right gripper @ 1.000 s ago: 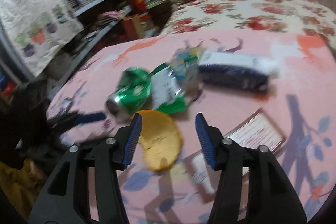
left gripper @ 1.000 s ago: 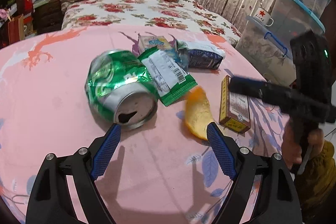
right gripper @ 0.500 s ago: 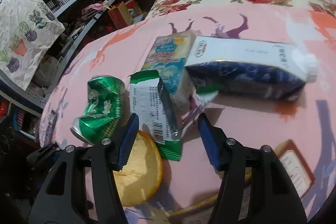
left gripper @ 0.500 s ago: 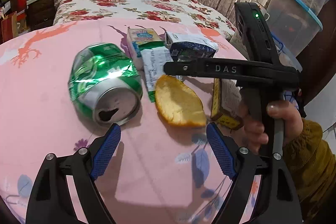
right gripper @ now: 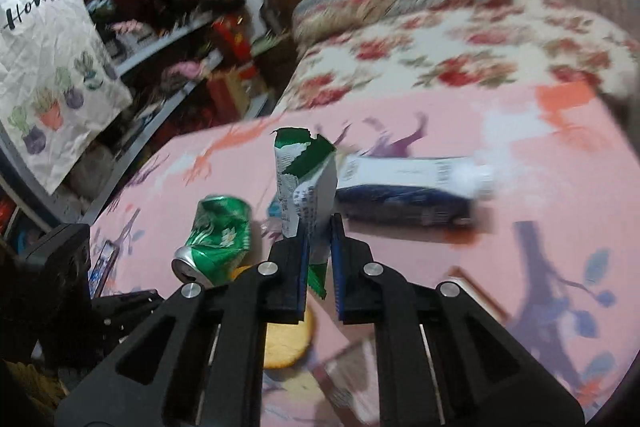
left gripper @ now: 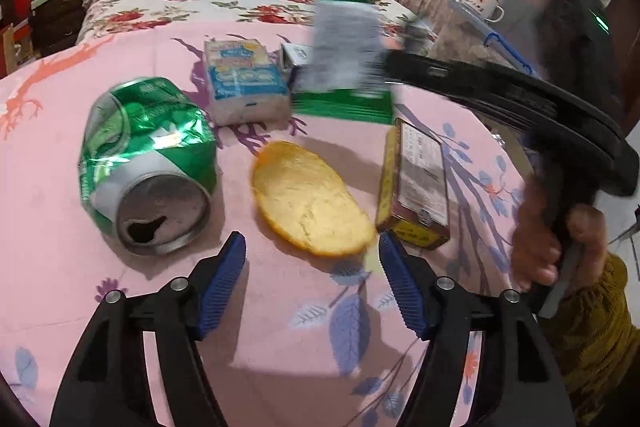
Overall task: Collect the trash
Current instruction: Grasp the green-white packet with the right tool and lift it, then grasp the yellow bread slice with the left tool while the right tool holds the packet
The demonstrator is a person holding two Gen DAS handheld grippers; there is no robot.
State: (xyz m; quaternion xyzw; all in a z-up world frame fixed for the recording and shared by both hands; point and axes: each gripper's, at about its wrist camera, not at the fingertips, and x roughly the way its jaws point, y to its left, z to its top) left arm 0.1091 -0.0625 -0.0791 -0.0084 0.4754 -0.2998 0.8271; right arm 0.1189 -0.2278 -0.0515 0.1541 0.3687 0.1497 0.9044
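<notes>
- My right hand-held gripper (right gripper: 319, 251): pads pressed together on the green-and-white wrapper (right gripper: 306, 187), which stands upright between them, lifted clear of the pink-clothed bench (right gripper: 540, 155); in the left wrist view the same wrapper (left gripper: 346, 67) hangs blurred at 12 o'clock.
- My left hand-held gripper (left gripper: 312, 283): jaws closing, nothing between them; the orange peel (left gripper: 308, 199) lies just ahead at 12 o'clock, untouched.
- Crushed green can (left gripper: 146, 163): on its side at 10 o'clock of the left gripper, mouth toward the camera.
- Yellow-edged box (left gripper: 418, 187): at 1 o'clock, just beside the peel.
- Light blue packet (left gripper: 244, 83): beyond the can.
- White-and-navy carton (right gripper: 408, 191): lying flat, at 2 o'clock of the right gripper.
- My right hand (left gripper: 556, 239): around the grip.
</notes>
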